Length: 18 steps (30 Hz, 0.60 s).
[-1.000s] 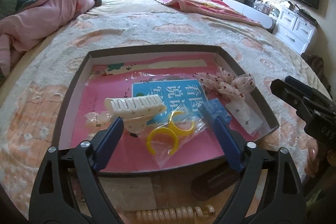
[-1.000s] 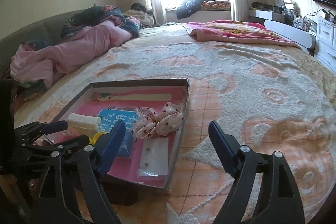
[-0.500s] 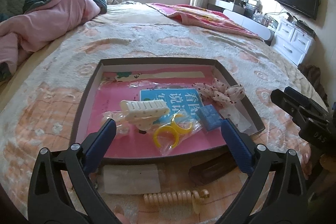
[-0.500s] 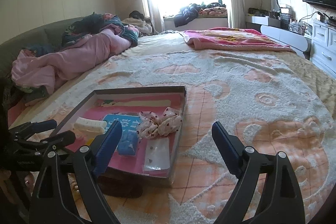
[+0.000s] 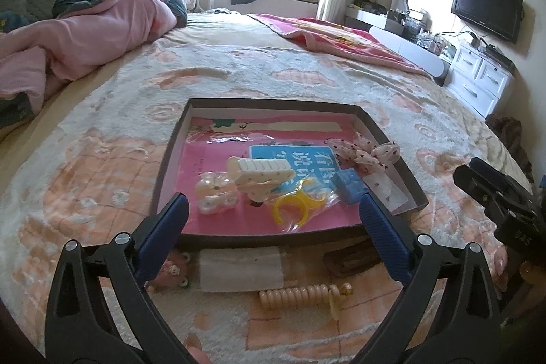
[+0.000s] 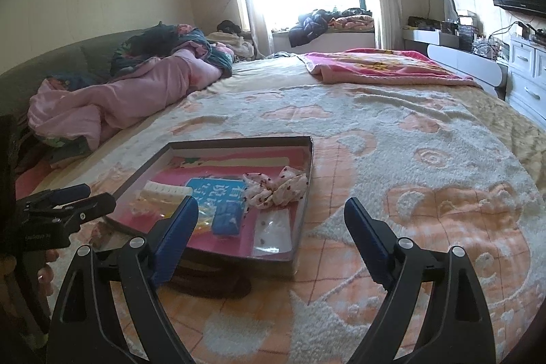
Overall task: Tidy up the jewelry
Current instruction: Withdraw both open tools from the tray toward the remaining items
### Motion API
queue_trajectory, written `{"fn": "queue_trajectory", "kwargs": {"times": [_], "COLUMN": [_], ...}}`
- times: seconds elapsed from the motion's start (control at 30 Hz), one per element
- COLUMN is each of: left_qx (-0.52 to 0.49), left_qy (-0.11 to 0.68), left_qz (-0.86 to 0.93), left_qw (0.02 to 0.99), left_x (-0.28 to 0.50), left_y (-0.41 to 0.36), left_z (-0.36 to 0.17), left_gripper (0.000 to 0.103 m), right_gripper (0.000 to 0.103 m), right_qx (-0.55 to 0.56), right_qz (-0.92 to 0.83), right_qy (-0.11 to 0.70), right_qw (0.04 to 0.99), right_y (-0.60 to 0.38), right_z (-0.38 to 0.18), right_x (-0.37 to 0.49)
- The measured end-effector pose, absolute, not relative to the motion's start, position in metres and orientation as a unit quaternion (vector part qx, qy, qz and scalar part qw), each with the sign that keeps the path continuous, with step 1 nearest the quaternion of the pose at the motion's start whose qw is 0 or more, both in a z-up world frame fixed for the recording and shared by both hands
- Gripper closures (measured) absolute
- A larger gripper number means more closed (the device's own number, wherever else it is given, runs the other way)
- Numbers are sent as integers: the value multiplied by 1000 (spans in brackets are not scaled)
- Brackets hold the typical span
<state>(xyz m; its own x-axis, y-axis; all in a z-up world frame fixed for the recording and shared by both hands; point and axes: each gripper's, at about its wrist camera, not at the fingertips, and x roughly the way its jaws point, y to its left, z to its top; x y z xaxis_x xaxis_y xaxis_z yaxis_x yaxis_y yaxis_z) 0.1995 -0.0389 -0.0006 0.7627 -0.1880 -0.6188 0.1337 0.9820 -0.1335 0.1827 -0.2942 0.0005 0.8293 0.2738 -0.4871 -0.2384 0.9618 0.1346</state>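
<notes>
A shallow dark box (image 5: pixel 375 127) with a pink floor lies on the bed. In it are a white hair claw (image 5: pixel 261 171), yellow rings in a clear bag (image 5: pixel 297 205), a blue clip (image 5: pixel 349 181), a dotted bow (image 5: pixel 367 154) and a pale clip (image 5: pixel 213 191). My left gripper (image 5: pixel 271 214) is open and empty, just short of the box's near edge. On the blanket before the box lie a beige coil hair tie (image 5: pixel 303 294), a white pad (image 5: pixel 240 268), a dark clip (image 5: pixel 351 260) and a pink piece (image 5: pixel 172 272). My right gripper (image 6: pixel 271 217) is open and empty, right of the box (image 6: pixel 300 200).
A pink quilt (image 5: pixel 85 36) is heaped at the far left of the bed, and a pink blanket (image 5: pixel 341 38) lies at the far right. White drawers (image 5: pixel 477 77) and a wall TV (image 5: pixel 486 5) stand to the right. The patterned blanket (image 6: pixel 426 159) spreads right of the box.
Both grippers have drawn back and up from the box. The left one opened wider and now shows the items on the blanket before the box.
</notes>
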Motion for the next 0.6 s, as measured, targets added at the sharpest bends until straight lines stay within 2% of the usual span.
{"fn": "queue_trajectory", "kwargs": {"times": [0.6], "left_qx": [-39], "left_qy": [335], "left_qz": [-59], "left_qw": [939], "left_x": [176], "left_y": [-10], "left_z": [-5], "left_gripper": [12], "right_gripper": [18], "right_qx": [21], "right_qz": [166], "right_qy": [265], "right_qw": [949], "right_y": [-272], "right_z": [-2], "right_x": [157]}}
